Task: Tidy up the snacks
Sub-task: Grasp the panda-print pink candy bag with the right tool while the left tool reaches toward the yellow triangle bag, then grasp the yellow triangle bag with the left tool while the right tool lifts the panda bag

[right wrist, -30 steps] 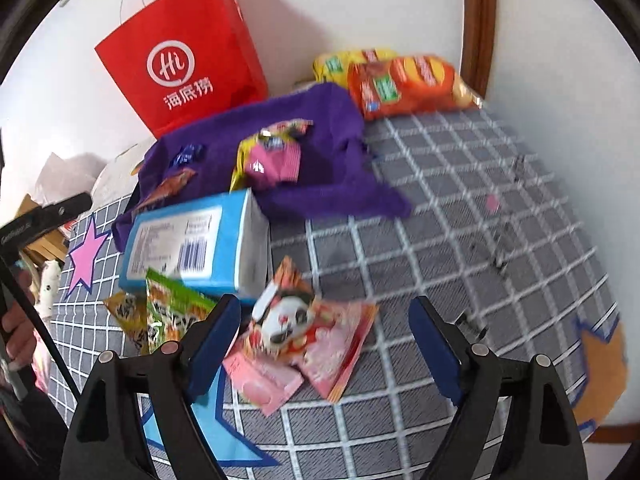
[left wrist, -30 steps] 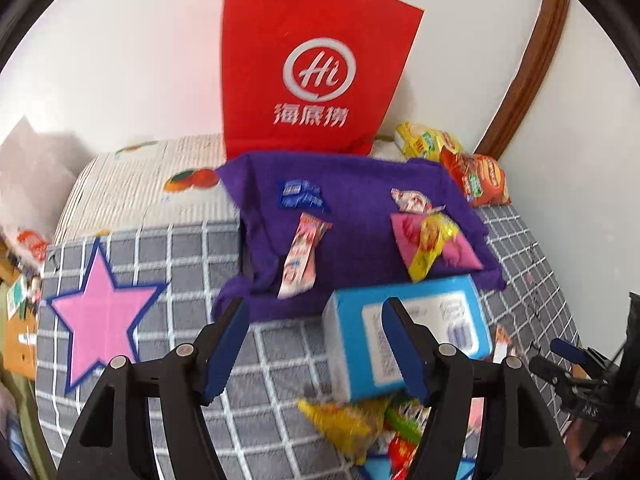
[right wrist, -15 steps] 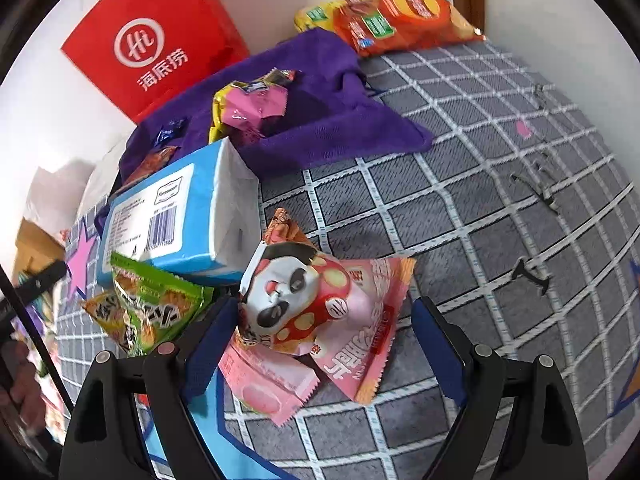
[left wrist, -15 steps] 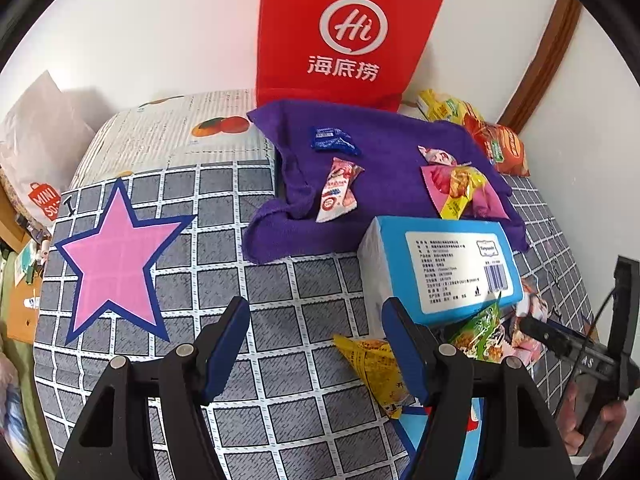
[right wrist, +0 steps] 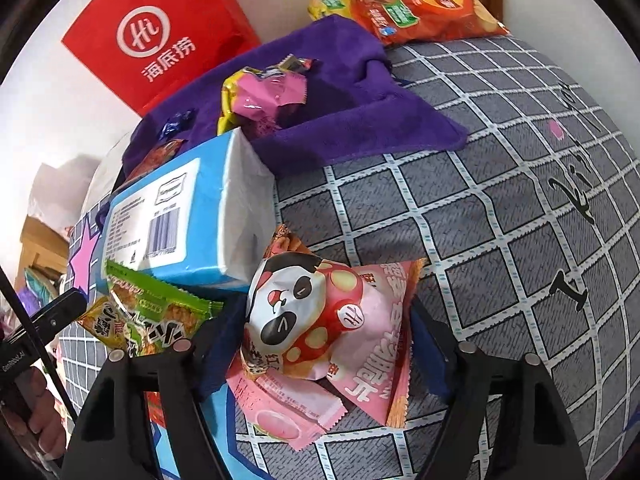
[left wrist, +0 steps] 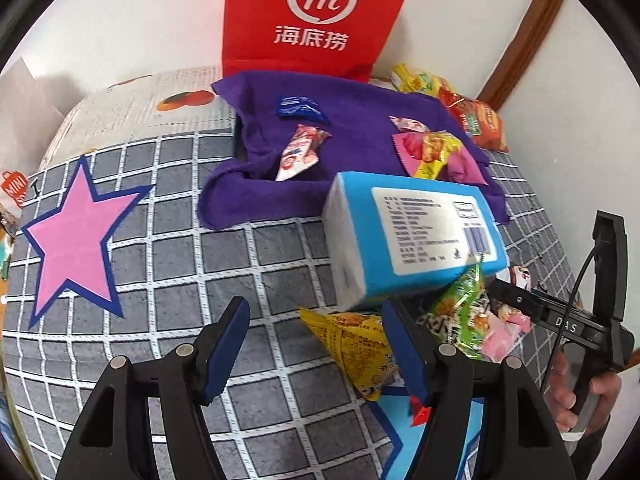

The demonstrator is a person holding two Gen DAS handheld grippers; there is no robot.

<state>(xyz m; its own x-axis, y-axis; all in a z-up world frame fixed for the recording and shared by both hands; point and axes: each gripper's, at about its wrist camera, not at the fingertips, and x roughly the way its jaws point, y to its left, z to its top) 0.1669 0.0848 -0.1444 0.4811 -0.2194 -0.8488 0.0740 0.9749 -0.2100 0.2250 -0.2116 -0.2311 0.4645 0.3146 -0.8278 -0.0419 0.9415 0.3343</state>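
Observation:
Snacks lie on a grey checked bedspread (left wrist: 168,264). My right gripper (right wrist: 322,346) is low over a panda-faced packet (right wrist: 304,308) that rests on a pink packet (right wrist: 380,364). Its jaws are closing with both packets between them, the pads at their edges. Just left of it are a green packet (right wrist: 156,308) and a blue tissue pack (right wrist: 180,216). My left gripper (left wrist: 316,344) is open above the bedspread, beside a yellow packet (left wrist: 352,344) at its right finger, just below the tissue pack (left wrist: 412,236). Small snacks (left wrist: 300,152) lie on a purple cloth (left wrist: 360,120).
A red paper bag (left wrist: 316,16) stands against the wall behind the cloth. Orange and yellow chip bags (right wrist: 424,8) lie at the far right corner by a wooden door frame. A pink star (left wrist: 72,248) marks the bedspread on the left. A person's hand (left wrist: 580,392) holds the right gripper's handle.
Both grippers have come down closer to the bedspread. The right jaws have narrowed around the panda packet. The left jaws keep the same width.

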